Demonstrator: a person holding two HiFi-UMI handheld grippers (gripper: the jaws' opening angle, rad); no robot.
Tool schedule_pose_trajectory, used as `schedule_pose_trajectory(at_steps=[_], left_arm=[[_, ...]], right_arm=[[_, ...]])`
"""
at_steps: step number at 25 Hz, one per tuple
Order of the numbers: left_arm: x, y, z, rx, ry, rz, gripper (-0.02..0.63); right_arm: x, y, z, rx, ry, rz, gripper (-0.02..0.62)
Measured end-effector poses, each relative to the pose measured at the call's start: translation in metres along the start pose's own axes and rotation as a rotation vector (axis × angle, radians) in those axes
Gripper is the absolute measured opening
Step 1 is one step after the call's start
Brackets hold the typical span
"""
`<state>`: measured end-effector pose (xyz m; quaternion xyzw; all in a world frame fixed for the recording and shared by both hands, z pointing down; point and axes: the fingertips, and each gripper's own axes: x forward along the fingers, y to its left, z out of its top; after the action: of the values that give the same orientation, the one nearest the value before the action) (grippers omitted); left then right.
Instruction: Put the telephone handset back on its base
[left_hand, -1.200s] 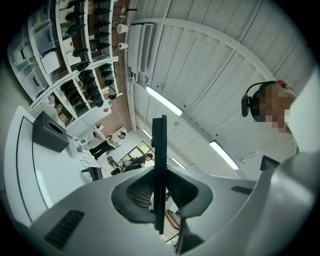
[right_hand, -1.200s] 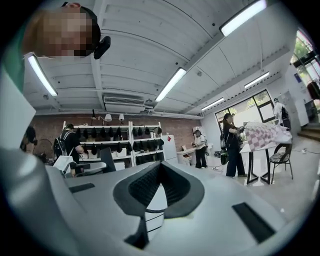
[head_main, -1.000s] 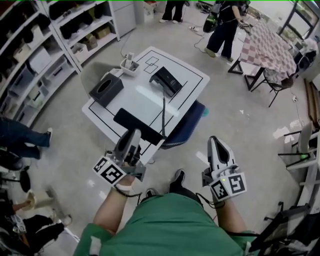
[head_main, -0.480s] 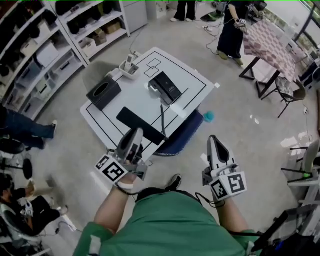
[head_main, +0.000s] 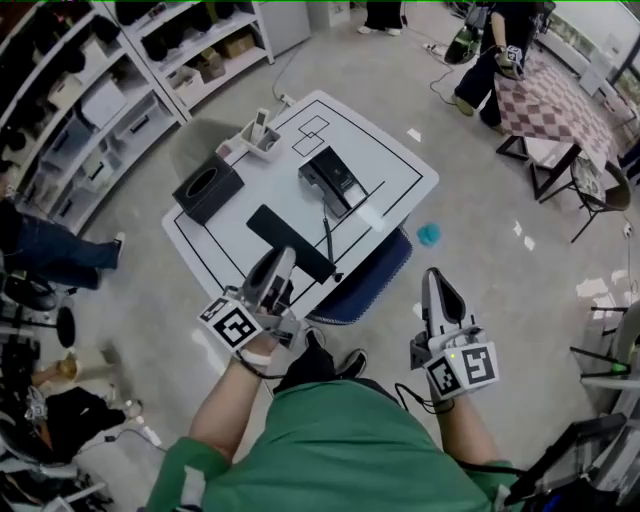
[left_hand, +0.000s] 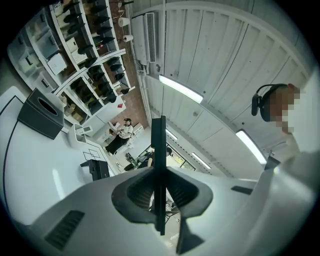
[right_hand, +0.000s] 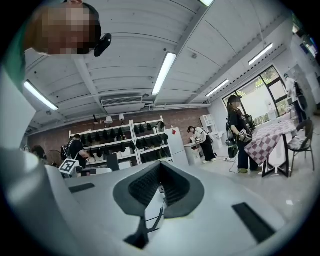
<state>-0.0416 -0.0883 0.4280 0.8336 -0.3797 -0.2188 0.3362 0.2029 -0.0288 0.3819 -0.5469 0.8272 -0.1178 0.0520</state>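
Observation:
The black telephone base stands near the middle of the white table; it also shows as a dark box in the left gripper view. My left gripper is shut on the long flat black handset, which hangs over the table's near part, short of the base. A thin black cord runs from the base to the handset's right end. Between the shut left gripper jaws the handset shows edge-on. My right gripper is off the table's right side, shut and empty, as the right gripper view confirms.
A black tissue box and a white holder sit at the table's left and far edges. A blue seat pokes out under the near edge. Shelves line the left; a checked table and people stand at the back.
The left gripper has carried the handset forward and a little right, closer to the base. The right gripper has hardly moved. The head view has shifted slightly.

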Motion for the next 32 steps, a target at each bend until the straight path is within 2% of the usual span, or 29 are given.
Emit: schedule_pose_trajectory(at_steps=[9, 18, 23, 28, 32], left_arm=[[0.058, 0.07, 0.002, -0.067, 0.074, -0.018, 0.08], [0.089, 0.133, 0.003, -0.121, 0.146, -0.034, 0.08], [0.105, 0.164, -0.009, -0.168, 0.181, -0.033, 0.08], [0.119, 0.18, -0.02, -0.187, 0.196, -0.012, 0.08], [0.131, 0.187, -0.026, -0.214, 0.189, 0.014, 0.08]], right_arm=[[0.058, -0.027, -0.012, 0.006, 0.049, -0.104, 0.015], [0.099, -0.011, -0.031, 0.003, 0.1, -0.171, 0.015], [0.108, -0.012, -0.033, -0.003, 0.088, -0.216, 0.015], [0.116, -0.026, -0.045, 0.026, 0.107, -0.215, 0.015], [0.131, -0.038, -0.056, 0.062, 0.12, -0.168, 0.015]])
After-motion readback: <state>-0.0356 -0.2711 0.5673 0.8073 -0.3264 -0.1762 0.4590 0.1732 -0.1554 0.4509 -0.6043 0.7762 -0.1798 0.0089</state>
